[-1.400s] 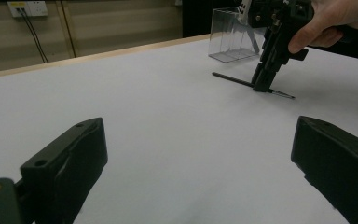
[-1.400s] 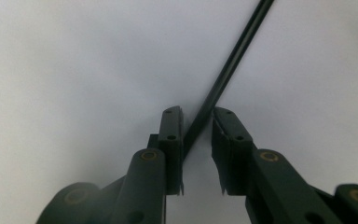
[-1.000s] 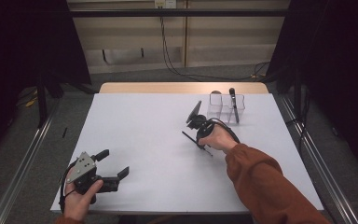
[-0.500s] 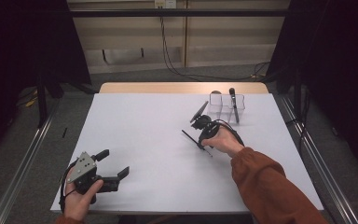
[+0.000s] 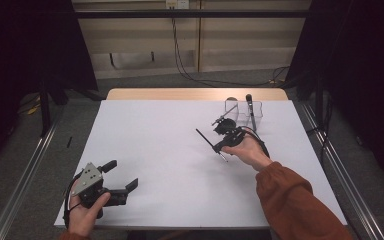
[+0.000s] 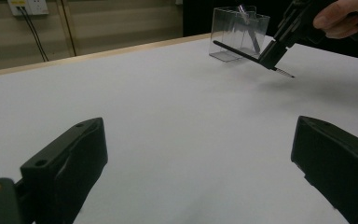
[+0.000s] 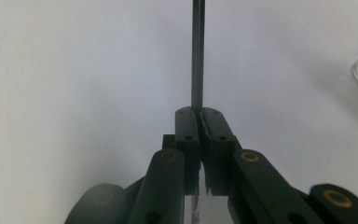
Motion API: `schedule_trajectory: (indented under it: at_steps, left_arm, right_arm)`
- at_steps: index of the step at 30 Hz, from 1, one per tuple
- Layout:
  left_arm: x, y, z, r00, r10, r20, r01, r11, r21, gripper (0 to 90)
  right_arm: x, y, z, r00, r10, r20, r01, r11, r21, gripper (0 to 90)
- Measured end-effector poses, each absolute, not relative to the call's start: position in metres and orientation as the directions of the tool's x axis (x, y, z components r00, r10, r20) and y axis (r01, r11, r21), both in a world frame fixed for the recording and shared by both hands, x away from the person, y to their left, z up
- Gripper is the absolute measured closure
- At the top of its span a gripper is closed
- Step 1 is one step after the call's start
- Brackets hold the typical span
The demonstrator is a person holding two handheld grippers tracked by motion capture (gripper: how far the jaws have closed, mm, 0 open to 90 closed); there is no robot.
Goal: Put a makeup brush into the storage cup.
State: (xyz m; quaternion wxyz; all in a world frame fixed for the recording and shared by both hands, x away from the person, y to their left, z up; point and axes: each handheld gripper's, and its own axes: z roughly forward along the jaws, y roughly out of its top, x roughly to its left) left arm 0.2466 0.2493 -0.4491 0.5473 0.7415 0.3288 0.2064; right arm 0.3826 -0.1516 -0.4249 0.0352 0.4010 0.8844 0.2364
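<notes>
My right gripper [image 5: 219, 145] hovers over the right half of the white table [image 5: 165, 130], shut on a thin black stick [image 5: 204, 137] that juts out to both sides of the jaws. In the right gripper view the jaws [image 7: 199, 114] are pressed together on the stick [image 7: 197, 56], which runs straight ahead above the table. Just behind it stands a clear plastic holder [image 5: 243, 113] with a black pen [image 5: 250, 106] upright in it. My left gripper [image 5: 121, 174] rests near the front left corner, open and empty. The left gripper view looks between its wide jaws [image 6: 200, 135] toward the stick [image 6: 237, 50] and holder [image 6: 238, 31].
A wooden strip [image 5: 190, 94] runs along the table's far edge. Beyond it are a wall with trailing cables [image 5: 180, 55] and dark curtains on both sides. Metal rails [image 5: 25, 170] flank the table on the floor.
The right hand has shifted a little to the right with the stick, closer to the clear holder. The left gripper has stayed put.
</notes>
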Motion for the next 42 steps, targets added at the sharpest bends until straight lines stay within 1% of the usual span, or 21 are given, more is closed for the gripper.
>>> schedule_trajectory:
  at_steps: [6, 8, 11, 16, 20, 23, 26, 28, 33, 36, 39, 42]
  left_arm:
    - [0.247, 0.25, -0.448, 0.695, 0.717, -0.05, 0.256, -0.183, 0.949, 3.3]
    - [0.247, 0.251, -0.448, 0.69, 0.722, -0.05, 0.259, -0.181, 0.949, 3.3]
    - [0.247, 0.249, -0.449, 0.696, 0.717, -0.047, 0.26, -0.191, 0.947, 3.3]
    - [0.247, 0.249, -0.449, 0.697, 0.716, -0.048, 0.26, -0.19, 0.947, 3.3]
    - [0.249, 0.252, -0.448, 0.682, 0.728, -0.077, 0.285, -0.167, 0.944, 3.3]
    - [0.248, 0.253, -0.447, 0.682, 0.73, -0.055, 0.276, -0.186, 0.943, 2.7]
    - [0.247, 0.252, -0.446, 0.684, 0.727, -0.061, 0.284, -0.188, 0.94, 2.7]
    - [0.247, 0.251, -0.445, 0.689, 0.72, -0.081, 0.299, -0.18, 0.937, 2.7]
    - [0.246, 0.251, -0.443, 0.689, 0.724, -0.044, 0.271, -0.201, 0.941, 2.6]
    - [0.246, 0.252, -0.443, 0.691, 0.719, -0.077, 0.285, -0.173, 0.943, 2.0]
    - [0.245, 0.25, -0.443, 0.695, 0.717, -0.047, 0.27, -0.2, 0.942, 2.1]
    - [0.245, 0.247, -0.441, 0.71, 0.703, -0.043, 0.261, -0.206, 0.943, 2.0]
  right_arm:
    - [0.376, -0.162, -0.424, -0.701, 0.702, 0.127, 0.638, 0.536, 0.553, 86.7]
    - [0.374, -0.165, -0.422, -0.706, 0.696, 0.133, 0.613, 0.506, 0.607, 86.7]
    - [0.372, -0.17, -0.421, -0.703, 0.696, 0.148, 0.593, 0.458, 0.662, 86.7]
    - [0.369, -0.176, -0.42, -0.702, 0.695, 0.155, 0.549, 0.39, 0.74, 86.7]
    - [0.365, -0.183, -0.42, -0.703, 0.692, 0.161, 0.504, 0.327, 0.799, 86.7]
    - [0.363, -0.189, -0.418, -0.704, 0.69, 0.17, 0.475, 0.279, 0.835, 86.7]
    - [0.361, -0.193, -0.416, -0.71, 0.678, 0.192, 0.468, 0.249, 0.848, 86.6]
    - [0.36, -0.196, -0.416, -0.717, 0.669, 0.195, 0.455, 0.238, 0.858, 86.6]
    - [0.354, -0.2, -0.415, -0.75, 0.626, 0.213, 0.433, 0.221, 0.874, 86.6]
    - [0.347, -0.201, -0.414, -0.78, 0.59, 0.211, 0.411, 0.227, 0.883, 86.6]
    - [0.342, -0.202, -0.412, -0.792, 0.573, 0.212, 0.404, 0.232, 0.885, 86.6]
    - [0.339, -0.203, -0.411, -0.799, 0.555, 0.232, 0.412, 0.224, 0.883, 86.6]
